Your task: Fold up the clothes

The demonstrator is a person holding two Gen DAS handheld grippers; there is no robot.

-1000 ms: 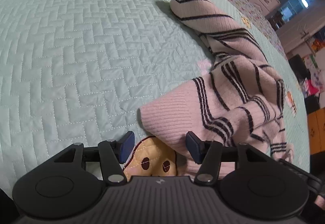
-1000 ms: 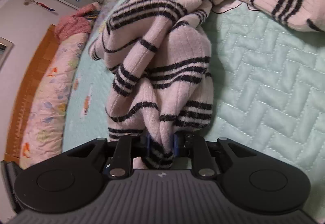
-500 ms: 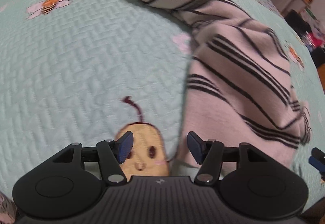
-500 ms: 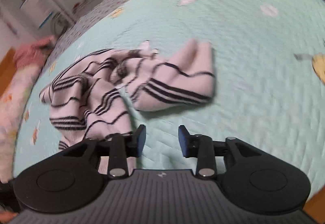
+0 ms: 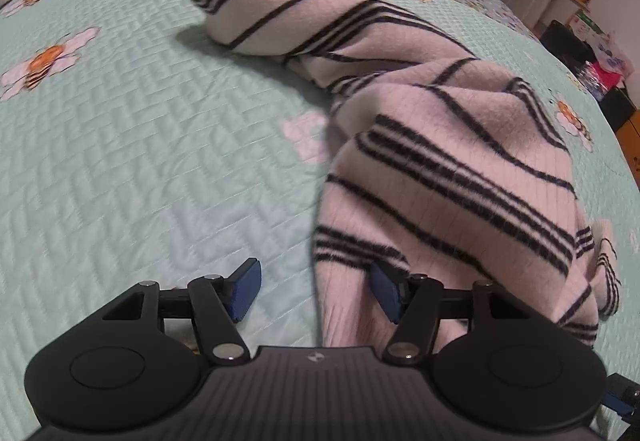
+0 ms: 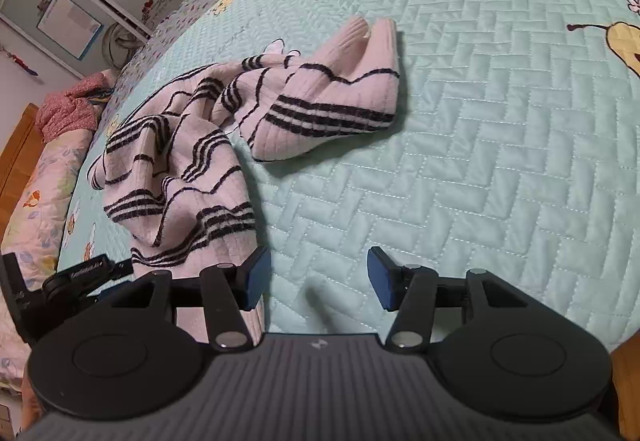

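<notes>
Your left gripper (image 5: 316, 291) jaws gape; the sweater (image 5: 440, 161) hem hides its right pad's (image 5: 386, 295) base, contact unclear. Right gripper (image 6: 318, 277), just opening, holds nothing; sweater (image 6: 208, 145) rumpled centre-left on quilt (image 6: 500, 161).

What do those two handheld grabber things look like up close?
Both match: the left gripper and right gripper have ribbed dark-grey bodies with a small pale logo, round black side housings, black linkage arms with silver pins, and blue pads on the fingers.
</notes>
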